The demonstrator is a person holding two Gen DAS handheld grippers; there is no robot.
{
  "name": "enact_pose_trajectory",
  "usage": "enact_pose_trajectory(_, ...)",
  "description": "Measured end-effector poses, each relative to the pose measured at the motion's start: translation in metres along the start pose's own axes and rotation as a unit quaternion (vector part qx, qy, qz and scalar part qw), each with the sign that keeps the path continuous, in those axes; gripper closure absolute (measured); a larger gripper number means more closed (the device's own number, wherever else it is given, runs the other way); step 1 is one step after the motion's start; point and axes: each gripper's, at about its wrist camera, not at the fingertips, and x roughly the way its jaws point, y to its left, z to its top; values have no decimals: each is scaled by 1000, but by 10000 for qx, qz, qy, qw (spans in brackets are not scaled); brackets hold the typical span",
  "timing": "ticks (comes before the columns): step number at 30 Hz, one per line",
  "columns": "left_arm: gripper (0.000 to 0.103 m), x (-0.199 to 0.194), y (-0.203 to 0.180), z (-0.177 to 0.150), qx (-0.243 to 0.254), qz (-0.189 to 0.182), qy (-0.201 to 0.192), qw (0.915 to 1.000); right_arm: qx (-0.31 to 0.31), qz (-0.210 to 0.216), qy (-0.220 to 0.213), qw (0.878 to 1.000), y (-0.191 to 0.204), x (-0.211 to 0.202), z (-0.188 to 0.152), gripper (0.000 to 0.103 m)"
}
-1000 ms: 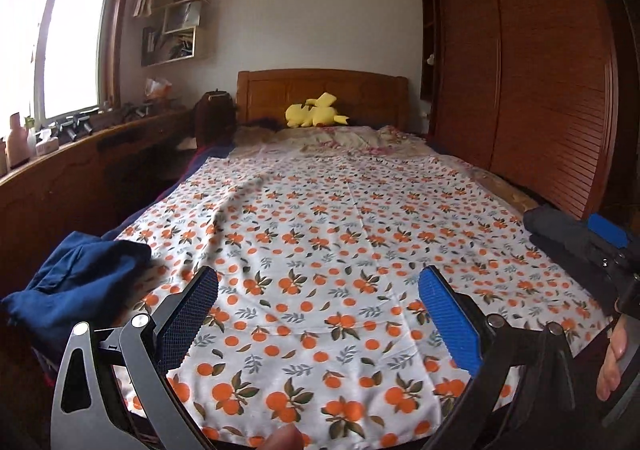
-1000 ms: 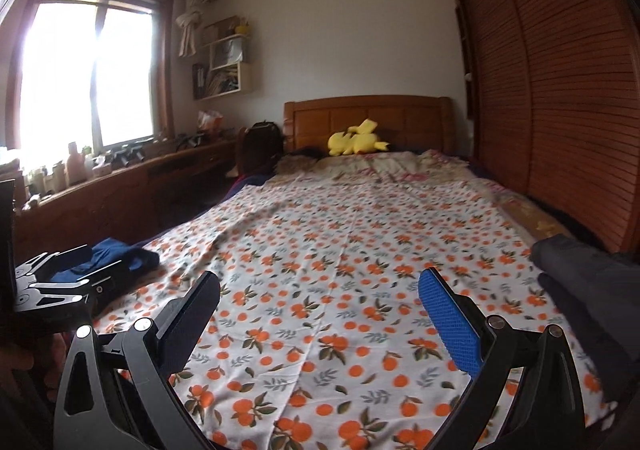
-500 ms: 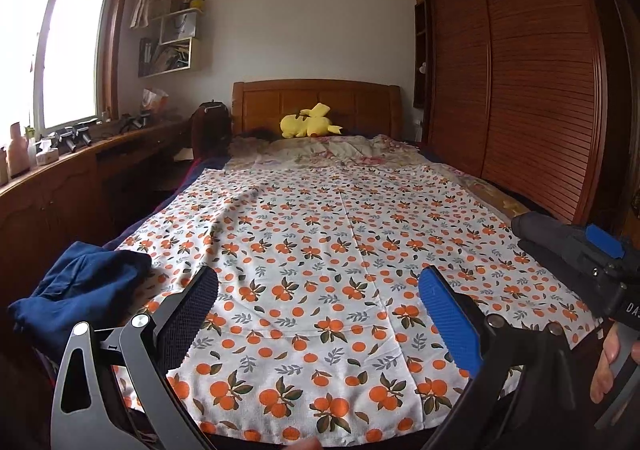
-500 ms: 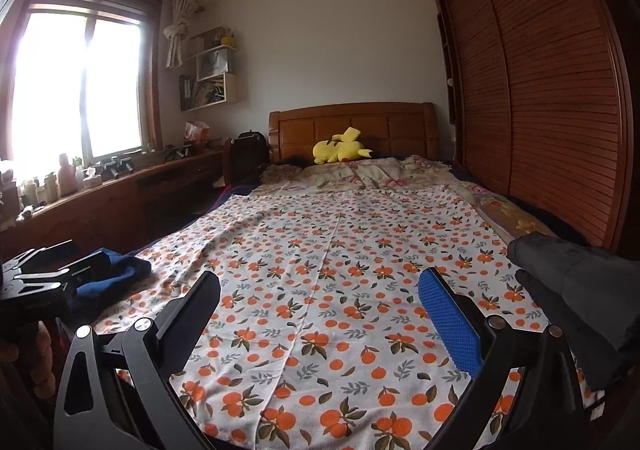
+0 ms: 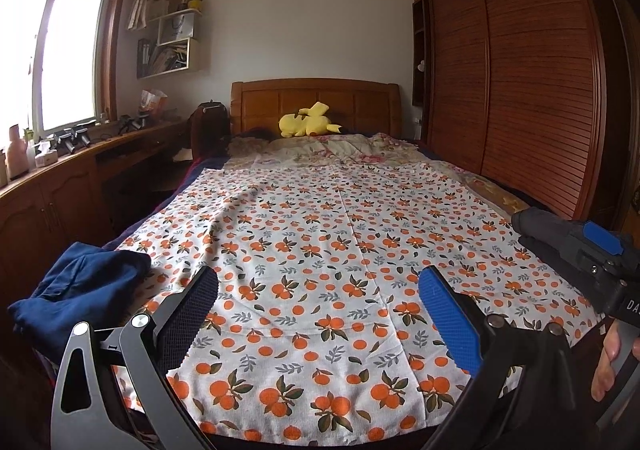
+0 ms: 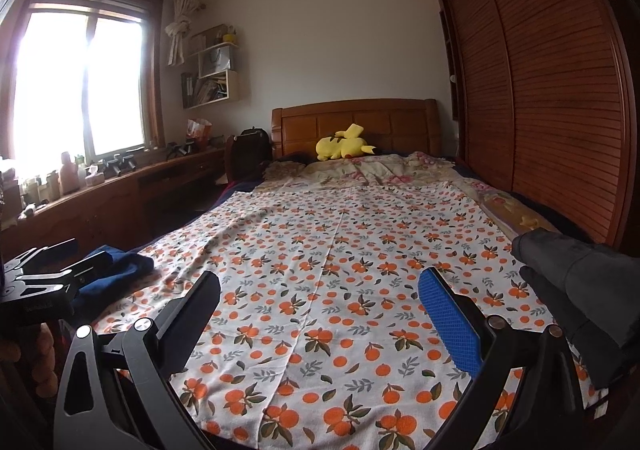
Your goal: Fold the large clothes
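A large white cloth with an orange-fruit print (image 5: 320, 234) lies spread flat over the bed, its near hem at the foot. My left gripper (image 5: 320, 282) hovers open above that near hem, nothing between its fingers. My right gripper (image 6: 320, 282) is likewise open and empty over the same cloth (image 6: 340, 258). A crumpled dark blue garment (image 5: 80, 290) lies at the bed's left edge. A dark grey garment (image 6: 580, 282) lies at the right edge. The right gripper's body (image 5: 600, 262) shows at the right of the left wrist view, a hand (image 5: 612, 354) holding it.
A yellow plush toy (image 5: 308, 124) rests by the wooden headboard (image 5: 316, 102) on a floral quilt. A slatted wooden wardrobe (image 5: 520, 90) runs along the right side. A wooden counter with bottles (image 5: 60, 190) stands under the window on the left.
Both views have tilted upward and drawn back a little, showing more wall and ceiling. Both grippers stay open, and the cloth has not moved.
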Motion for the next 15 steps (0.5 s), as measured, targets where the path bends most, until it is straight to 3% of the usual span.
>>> enact_pose_trajectory(15,2,0,1,-2,-5,2,-8,10000,4,4,5,10000,0,0,0,7)
